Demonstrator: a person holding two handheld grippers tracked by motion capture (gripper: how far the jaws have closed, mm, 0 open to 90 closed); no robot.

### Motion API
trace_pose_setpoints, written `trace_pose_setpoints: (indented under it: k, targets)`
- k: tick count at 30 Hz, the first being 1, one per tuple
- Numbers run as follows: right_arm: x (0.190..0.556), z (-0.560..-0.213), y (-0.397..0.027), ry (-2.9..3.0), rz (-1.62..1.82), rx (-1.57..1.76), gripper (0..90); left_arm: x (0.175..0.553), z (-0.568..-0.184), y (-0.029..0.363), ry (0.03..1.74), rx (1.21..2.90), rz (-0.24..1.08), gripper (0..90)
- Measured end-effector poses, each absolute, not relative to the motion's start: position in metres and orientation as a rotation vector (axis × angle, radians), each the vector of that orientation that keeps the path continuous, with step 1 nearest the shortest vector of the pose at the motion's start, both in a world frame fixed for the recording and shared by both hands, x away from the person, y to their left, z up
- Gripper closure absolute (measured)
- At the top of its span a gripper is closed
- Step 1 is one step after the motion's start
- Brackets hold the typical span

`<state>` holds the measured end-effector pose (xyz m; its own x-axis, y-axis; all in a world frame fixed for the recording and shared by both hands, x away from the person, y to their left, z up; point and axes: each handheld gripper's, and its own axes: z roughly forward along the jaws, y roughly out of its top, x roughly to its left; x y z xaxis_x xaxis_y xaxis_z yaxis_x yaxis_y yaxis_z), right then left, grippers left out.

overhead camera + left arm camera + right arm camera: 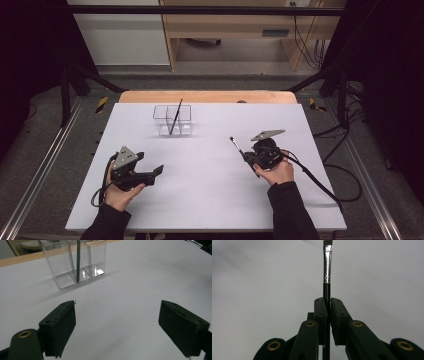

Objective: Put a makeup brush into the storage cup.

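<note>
Paintbrush (327, 267) sits pinched between our right gripper (328, 305) jaws, bristles forward, above bare table (210, 170). Left gripper (117, 325) is spread; clear holder (172, 120) stands far ahead.

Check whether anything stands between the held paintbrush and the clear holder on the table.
Nothing visible does. The right gripper grips the paintbrush, and only bare white table lies between it and the clear holder, where another brush leans in one compartment.
</note>
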<state>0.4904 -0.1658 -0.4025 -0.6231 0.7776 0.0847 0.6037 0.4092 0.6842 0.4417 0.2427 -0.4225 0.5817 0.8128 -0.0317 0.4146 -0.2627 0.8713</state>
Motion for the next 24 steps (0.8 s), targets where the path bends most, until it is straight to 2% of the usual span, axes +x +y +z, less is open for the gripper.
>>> trace_pose_setpoints:
  k: [24]
  targets:
    - [0.475,-0.390,-0.138,2.357,1.224,1.070,84.4,0.437,-0.410,0.231,0.940,1.840,0.491,13.5]
